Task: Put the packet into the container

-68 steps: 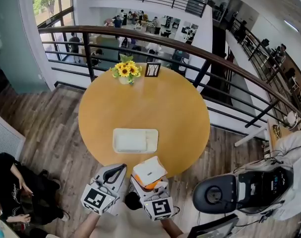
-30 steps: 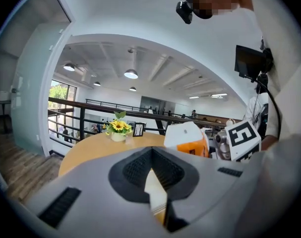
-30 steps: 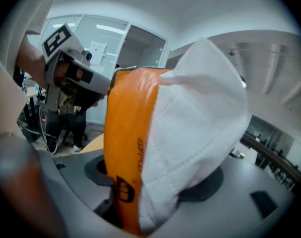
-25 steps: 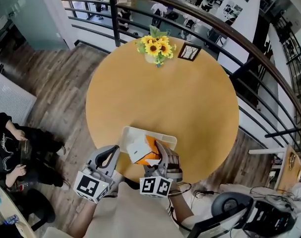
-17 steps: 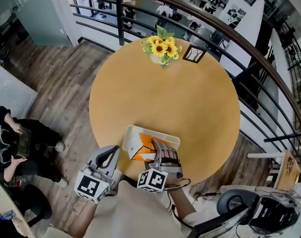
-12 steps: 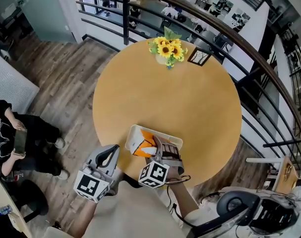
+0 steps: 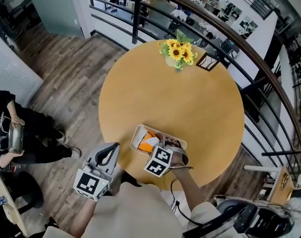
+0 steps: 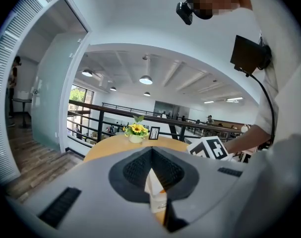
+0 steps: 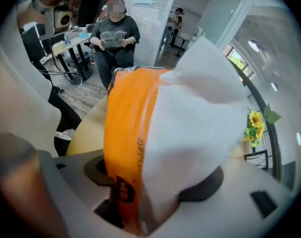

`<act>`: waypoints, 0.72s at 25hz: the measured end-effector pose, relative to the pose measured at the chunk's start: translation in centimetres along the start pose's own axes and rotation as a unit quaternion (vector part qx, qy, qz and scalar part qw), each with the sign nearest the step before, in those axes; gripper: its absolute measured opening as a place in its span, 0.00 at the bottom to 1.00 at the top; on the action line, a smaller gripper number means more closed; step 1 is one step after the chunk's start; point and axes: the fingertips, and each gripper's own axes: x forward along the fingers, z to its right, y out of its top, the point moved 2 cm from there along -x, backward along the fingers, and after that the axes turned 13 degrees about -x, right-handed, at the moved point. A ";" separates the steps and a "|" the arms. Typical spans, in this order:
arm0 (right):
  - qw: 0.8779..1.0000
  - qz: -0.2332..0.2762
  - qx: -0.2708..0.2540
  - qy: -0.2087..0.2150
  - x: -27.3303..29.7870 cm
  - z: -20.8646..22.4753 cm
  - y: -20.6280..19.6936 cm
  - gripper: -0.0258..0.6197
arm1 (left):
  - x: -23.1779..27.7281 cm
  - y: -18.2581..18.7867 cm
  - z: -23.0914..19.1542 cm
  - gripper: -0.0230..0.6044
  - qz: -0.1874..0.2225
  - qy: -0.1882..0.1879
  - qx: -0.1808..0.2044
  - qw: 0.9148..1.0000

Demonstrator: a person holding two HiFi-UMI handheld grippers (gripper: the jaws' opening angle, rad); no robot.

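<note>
Pads of the right claw (image 9: 140, 200) clamp one orange-and-white packet (image 9: 180, 113), a grip plain only in its own view. Only the head view shows the packet's end down in the one white container (image 7: 136, 137) on the round table (image 7: 190, 98). Left claw (image 7: 114, 148), tips together and empty, sits near the container's left end. Far across from the container stand one sunflower vase (image 7: 178, 56) and one frame (image 7: 208, 62).

Right gripper (image 7: 158, 148) drops, tips steeply downward; packet (image 7: 147, 145), earlier held high short of container (image 7: 137, 135), now down inside it.
</note>
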 end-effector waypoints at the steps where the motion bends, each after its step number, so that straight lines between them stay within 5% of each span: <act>1: 1.000 0.001 0.004 0.016 0.2 0.0 0.0 0.57 | -0.1 0.0 -0.1 0.05 0.000 0.002 -0.001 1.000; 7: 0.997 -0.005 0.009 0.072 2.3 -0.1 0.0 0.57 | -0.2 0.1 -0.1 0.05 0.004 0.004 -0.001 1.000; 18: 0.995 -0.009 0.011 0.098 2.9 -0.1 0.0 0.57 | -0.6 0.7 -0.4 0.04 0.011 0.011 -0.001 1.000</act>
